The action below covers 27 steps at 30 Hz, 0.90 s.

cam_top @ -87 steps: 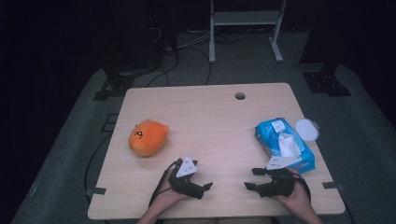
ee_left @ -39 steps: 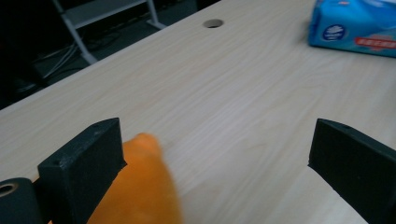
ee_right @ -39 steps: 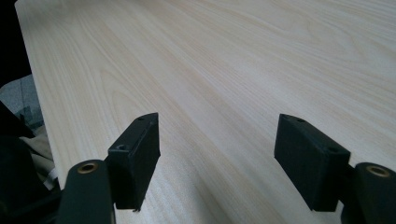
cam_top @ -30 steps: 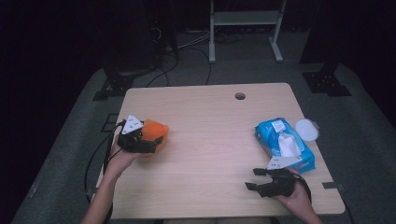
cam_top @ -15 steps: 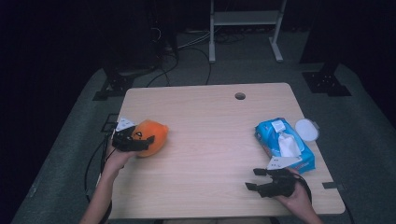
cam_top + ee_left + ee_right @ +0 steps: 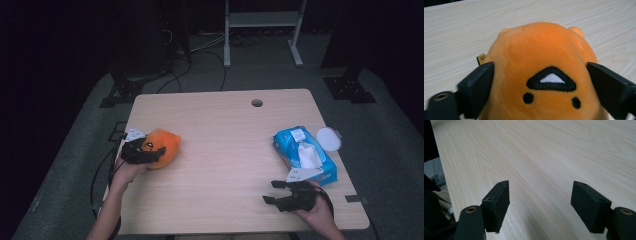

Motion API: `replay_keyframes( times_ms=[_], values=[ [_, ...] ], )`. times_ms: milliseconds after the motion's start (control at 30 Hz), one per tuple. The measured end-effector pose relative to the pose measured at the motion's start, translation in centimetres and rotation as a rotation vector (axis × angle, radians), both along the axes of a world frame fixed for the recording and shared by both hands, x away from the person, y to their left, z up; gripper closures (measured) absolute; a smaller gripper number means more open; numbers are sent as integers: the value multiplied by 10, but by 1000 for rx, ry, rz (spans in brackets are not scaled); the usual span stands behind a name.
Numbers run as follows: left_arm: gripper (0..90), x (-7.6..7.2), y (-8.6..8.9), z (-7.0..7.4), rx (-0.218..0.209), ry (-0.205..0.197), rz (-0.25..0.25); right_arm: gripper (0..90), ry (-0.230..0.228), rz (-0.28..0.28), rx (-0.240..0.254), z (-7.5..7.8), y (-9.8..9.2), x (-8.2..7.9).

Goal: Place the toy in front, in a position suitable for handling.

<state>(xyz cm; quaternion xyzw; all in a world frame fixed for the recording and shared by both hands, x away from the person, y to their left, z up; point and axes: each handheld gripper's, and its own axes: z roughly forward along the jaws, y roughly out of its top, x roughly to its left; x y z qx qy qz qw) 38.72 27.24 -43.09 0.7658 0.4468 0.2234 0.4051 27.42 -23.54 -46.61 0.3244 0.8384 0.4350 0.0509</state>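
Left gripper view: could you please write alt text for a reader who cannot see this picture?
An orange plush toy with an embroidered face sits between the left gripper's two black jaws, which have just been closing and press on its sides. Behind it, a pale wooden table stretches away.

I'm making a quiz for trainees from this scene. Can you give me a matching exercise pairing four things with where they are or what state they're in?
Things:
1. orange plush toy
2. blue wet wipes pack
3. right gripper
4. round cable hole

Places or states:
A. near the table's far edge
B. jaws apart over bare wood
C. between the left gripper's jaws
D. at the table's right, flap open

Pairs: 1-C, 2-D, 3-B, 4-A
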Motion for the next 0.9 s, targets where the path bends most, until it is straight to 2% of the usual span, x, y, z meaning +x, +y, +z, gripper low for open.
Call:
replay_keyframes(
  times_ms=[167,300,433,567,700,800,900],
  values=[
    [301,-2,4,4,-10,-1,1,302,-4,-2,1,1,0,0],
    [395,-3,7,6,-43,-12,10,302,-5,-4,3,1,0,0],
    [420,-4,7,11,-69,-37,-3,302,-4,-6,4,1,-1,0],
    [420,-7,-1,23,-92,-69,-27,302,-3,-9,7,0,-1,1],
    [411,-12,-20,36,-113,-97,-95,302,-7,-16,13,2,-2,1],
    [408,-16,-42,42,-116,-101,-191,302,-12,-23,15,3,-5,1],
    [407,-20,-66,45,-118,-111,-263,302,-13,-30,21,4,-7,1]
  ],
)
